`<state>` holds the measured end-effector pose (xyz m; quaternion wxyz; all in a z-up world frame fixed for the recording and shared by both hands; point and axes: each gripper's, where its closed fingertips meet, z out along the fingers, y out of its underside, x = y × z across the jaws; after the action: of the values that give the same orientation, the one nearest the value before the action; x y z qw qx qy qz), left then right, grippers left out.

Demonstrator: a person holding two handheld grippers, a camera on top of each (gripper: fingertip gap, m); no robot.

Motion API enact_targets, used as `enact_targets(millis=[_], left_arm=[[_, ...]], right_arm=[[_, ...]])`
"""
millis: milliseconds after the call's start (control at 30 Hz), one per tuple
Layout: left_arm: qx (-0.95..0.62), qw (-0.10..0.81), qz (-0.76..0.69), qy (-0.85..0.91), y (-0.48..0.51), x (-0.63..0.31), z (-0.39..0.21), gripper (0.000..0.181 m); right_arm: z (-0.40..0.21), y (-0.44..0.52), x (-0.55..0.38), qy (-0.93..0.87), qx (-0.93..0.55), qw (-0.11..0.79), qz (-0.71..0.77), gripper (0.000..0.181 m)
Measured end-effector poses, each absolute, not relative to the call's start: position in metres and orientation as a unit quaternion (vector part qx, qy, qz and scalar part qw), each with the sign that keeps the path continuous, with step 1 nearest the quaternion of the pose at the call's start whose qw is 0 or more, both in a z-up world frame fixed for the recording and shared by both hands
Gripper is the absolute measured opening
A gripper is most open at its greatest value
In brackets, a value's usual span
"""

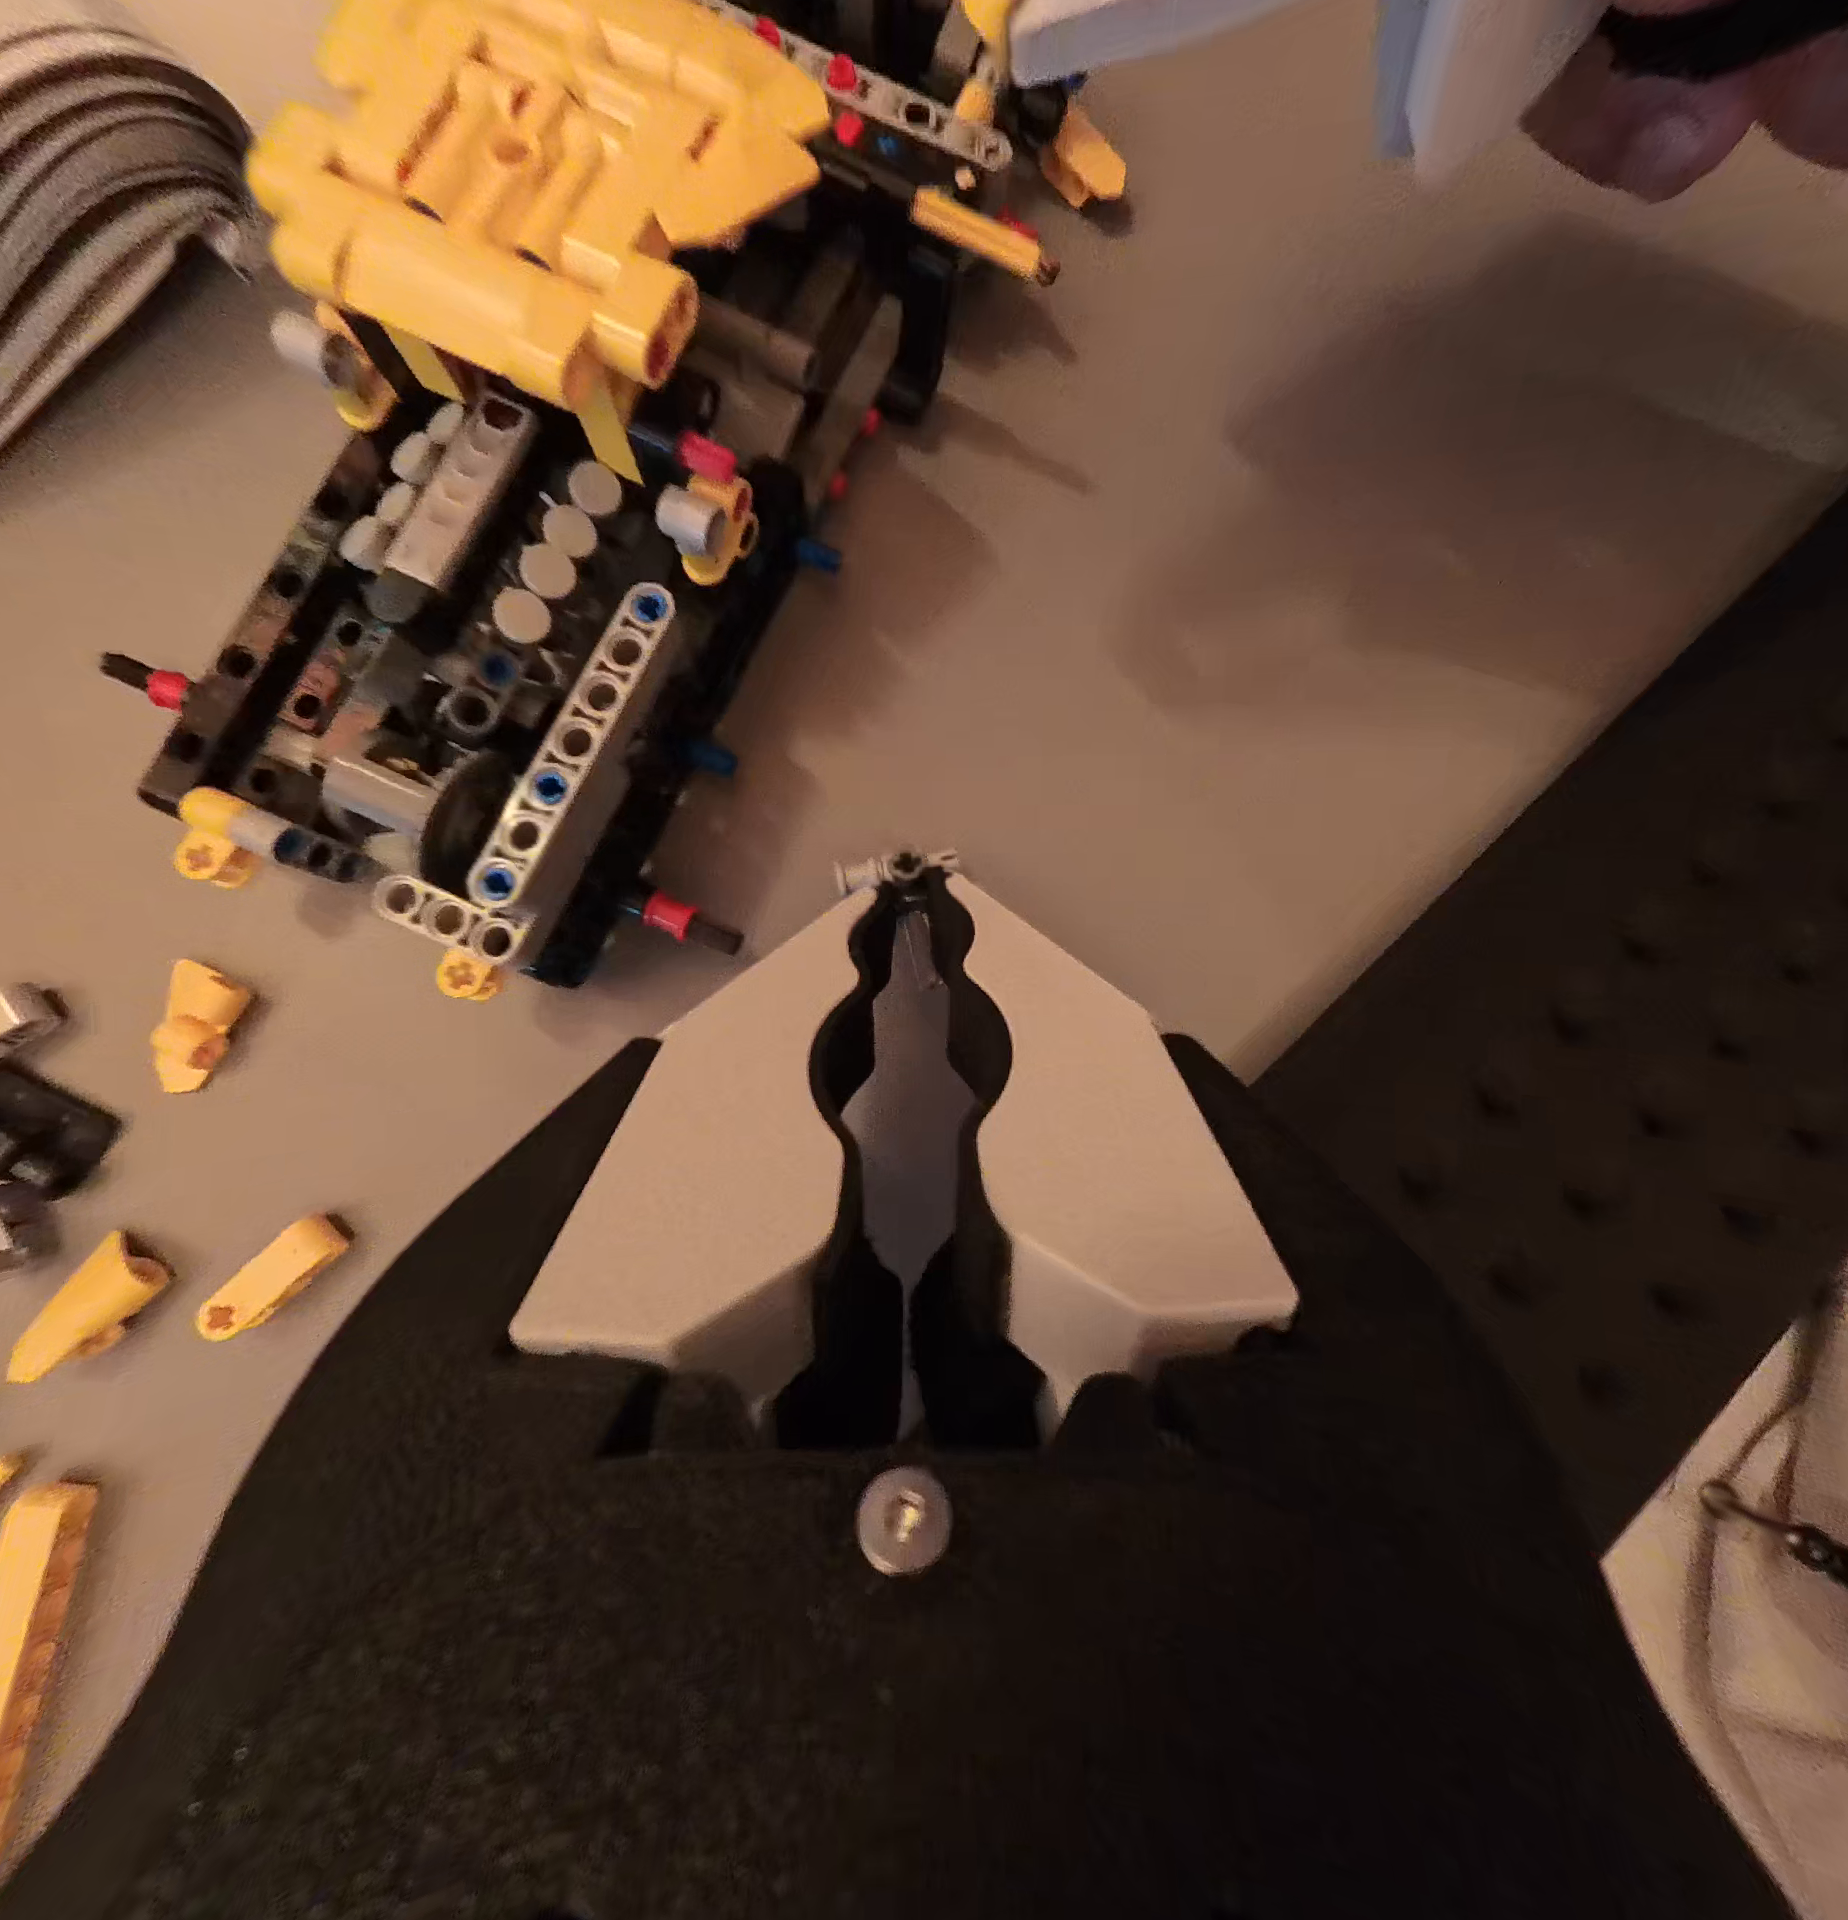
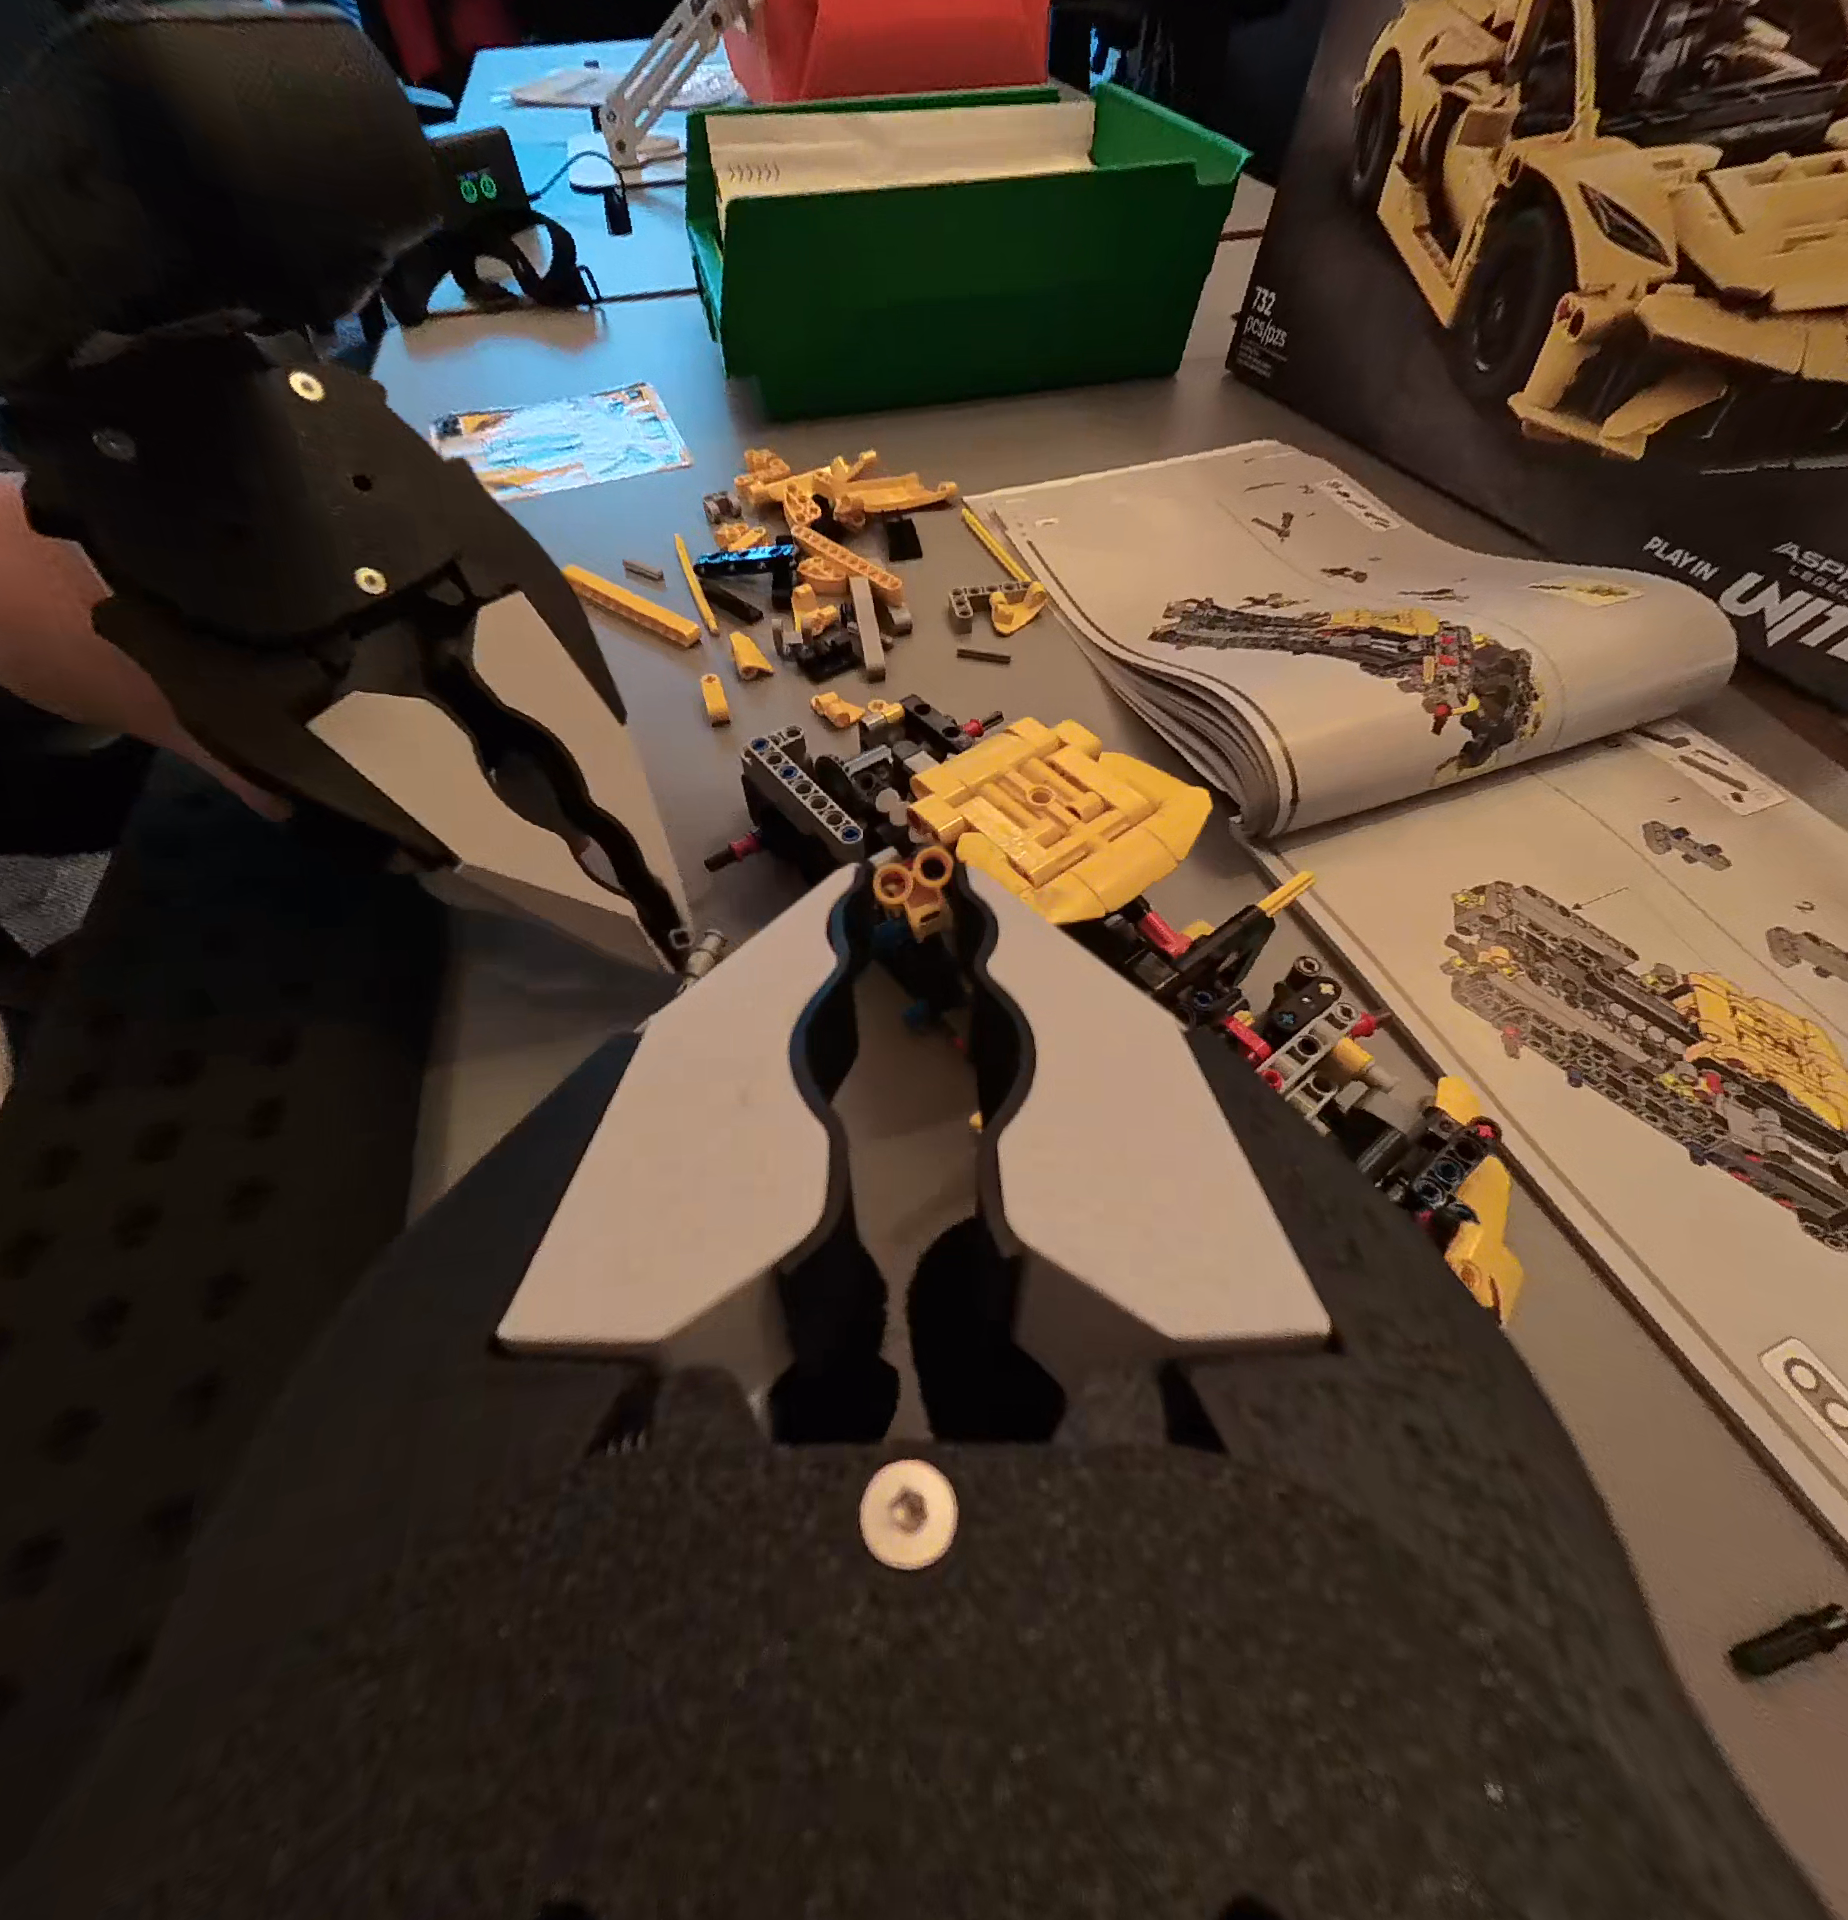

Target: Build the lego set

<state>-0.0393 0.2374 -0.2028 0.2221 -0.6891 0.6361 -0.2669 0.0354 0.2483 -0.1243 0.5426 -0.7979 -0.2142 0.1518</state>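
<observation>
Fingers of the left gripper (image 1: 904, 868) pinch a small grey connector (image 1: 899, 864); the right gripper (image 2: 915, 883) clamps a yellow connector (image 2: 915, 878) on the chassis (image 2: 1003, 821) ahead. Align axes before pressing.

Left gripper (image 1: 904, 883): body showing as rough, speckled black plastic, widening toward the camera; two pale grey, flat-faced wedge fingers (image 1: 754, 1091) tapering to the tips, each carrying a black wavy-edged inner pad; one silver round-headed screw (image 1: 904, 1522) sitting centred on the body.

Right gripper (image 2: 912, 894): showing the same black grainy body, grey angular fingers (image 2: 712, 1122) and black scalloped inner edges; one silver hex-socket screw (image 2: 907, 1512) sitting centred.

Left gripper's side, in the right wrist view: black shell showing small silver screws (image 2: 306, 387).
</observation>
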Motion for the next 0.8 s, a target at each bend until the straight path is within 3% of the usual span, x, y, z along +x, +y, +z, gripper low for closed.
enact_targets(millis=[200,367,567,667,800], left_arm=[[-0.685,0.207,-0.259,0.648,0.227,-0.044,-0.211,0.024],[-0.670,0.247,-0.234,0.660,0.240,-0.046,-0.208,0.031],[-0.659,0.241,-0.249,0.668,0.241,-0.037,-0.211,0.031],[-0.648,0.231,-0.262,0.677,0.236,-0.036,-0.211,0.020],[-0.644,0.231,-0.265,0.679,0.235,-0.037,-0.211,0.019]], right_arm=[[-0.126,0.247,0.038,-0.217,-0.802,0.538,0.147,0.014],[-0.128,0.245,0.040,-0.218,-0.806,0.530,0.150,0.014],[-0.130,0.243,0.036,-0.226,-0.806,0.524,0.155,0.014],[-0.131,0.243,0.037,-0.224,-0.807,0.522,0.159,0.014],[-0.132,0.244,0.038,-0.222,-0.810,0.519,0.159,0.014]])
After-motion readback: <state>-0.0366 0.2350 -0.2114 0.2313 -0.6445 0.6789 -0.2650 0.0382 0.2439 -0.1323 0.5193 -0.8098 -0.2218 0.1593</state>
